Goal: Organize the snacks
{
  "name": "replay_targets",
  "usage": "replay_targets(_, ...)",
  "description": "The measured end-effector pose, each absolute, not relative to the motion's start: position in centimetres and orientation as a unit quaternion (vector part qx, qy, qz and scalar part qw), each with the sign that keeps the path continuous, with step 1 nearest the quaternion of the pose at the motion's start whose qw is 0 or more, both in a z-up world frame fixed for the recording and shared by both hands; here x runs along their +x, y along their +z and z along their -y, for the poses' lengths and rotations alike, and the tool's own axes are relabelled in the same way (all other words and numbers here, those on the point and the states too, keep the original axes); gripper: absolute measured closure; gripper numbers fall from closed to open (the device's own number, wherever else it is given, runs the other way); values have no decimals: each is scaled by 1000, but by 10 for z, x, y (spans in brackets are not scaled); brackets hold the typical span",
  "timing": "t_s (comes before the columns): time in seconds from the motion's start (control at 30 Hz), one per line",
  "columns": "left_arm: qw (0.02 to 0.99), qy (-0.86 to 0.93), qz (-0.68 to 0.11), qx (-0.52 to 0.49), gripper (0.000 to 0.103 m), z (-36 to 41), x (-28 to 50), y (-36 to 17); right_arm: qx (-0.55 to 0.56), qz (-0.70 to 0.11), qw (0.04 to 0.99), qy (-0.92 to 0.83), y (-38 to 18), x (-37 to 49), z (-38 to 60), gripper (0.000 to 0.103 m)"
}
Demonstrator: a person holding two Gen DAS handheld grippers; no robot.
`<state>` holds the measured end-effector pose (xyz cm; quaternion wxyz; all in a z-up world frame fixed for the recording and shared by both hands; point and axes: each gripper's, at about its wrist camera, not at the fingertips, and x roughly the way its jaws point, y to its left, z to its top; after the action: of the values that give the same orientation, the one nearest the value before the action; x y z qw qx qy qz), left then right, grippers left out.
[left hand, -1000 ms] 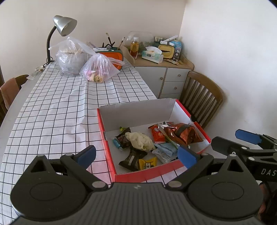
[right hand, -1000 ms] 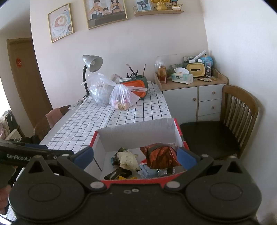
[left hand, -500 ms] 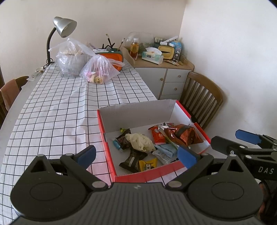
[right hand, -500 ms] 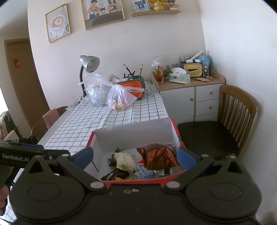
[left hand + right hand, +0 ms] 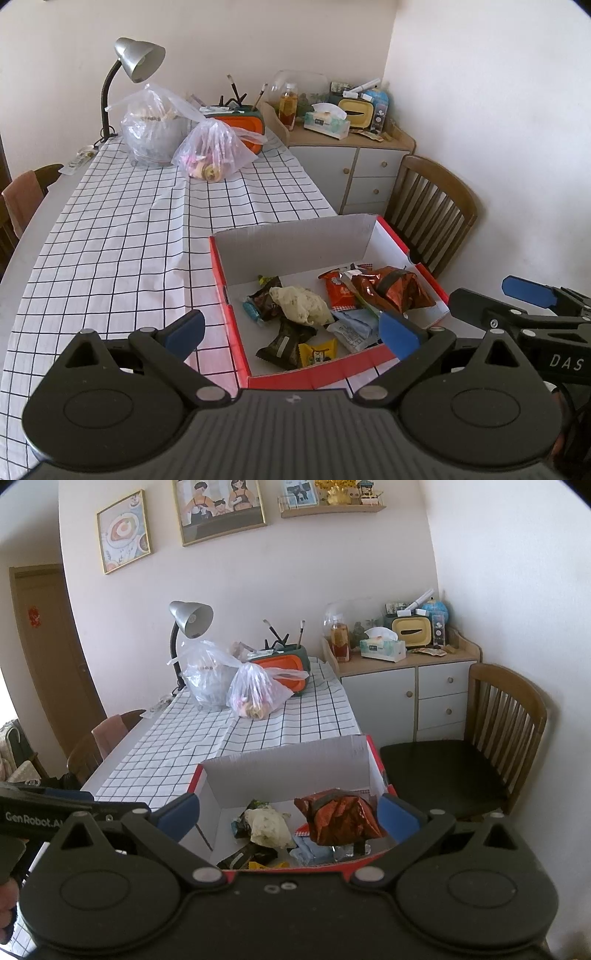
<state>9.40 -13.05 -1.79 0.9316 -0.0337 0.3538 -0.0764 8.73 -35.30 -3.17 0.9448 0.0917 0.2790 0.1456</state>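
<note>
1. We take the red box [image 5: 314, 376] as our landmark. It sits on the checked tablecloth [image 5: 122, 251] at the table's near right corner, its tall wall on the far side and its top open, so we judge it serves as the collecting tray.
2. Far beyond the box stand two tied plastic bags [image 5: 210, 155]; we cannot tell what they hold.
3. Inside the box lie the snacks [image 5: 301, 304]: a crumpled orange-brown packet [image 5: 391, 291] to the right, a pale wrapper at centre, dark and yellow small packs toward the near wall. They lie loose and mixed, which fits either sorting under way or gathering complete.
4. The left gripper [image 5: 291, 332] hangs just short of the box's near wall, fingers spread, holding nothing.
5. The right gripper [image 5: 288, 812] hangs likewise, spread and empty.
</note>
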Motion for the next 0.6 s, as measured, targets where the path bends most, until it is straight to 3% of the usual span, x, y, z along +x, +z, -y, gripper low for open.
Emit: replay_targets(0.6,931,-83,-354,-33,2,134,89,-20,92,-284,944,137,-33,82,353,0)
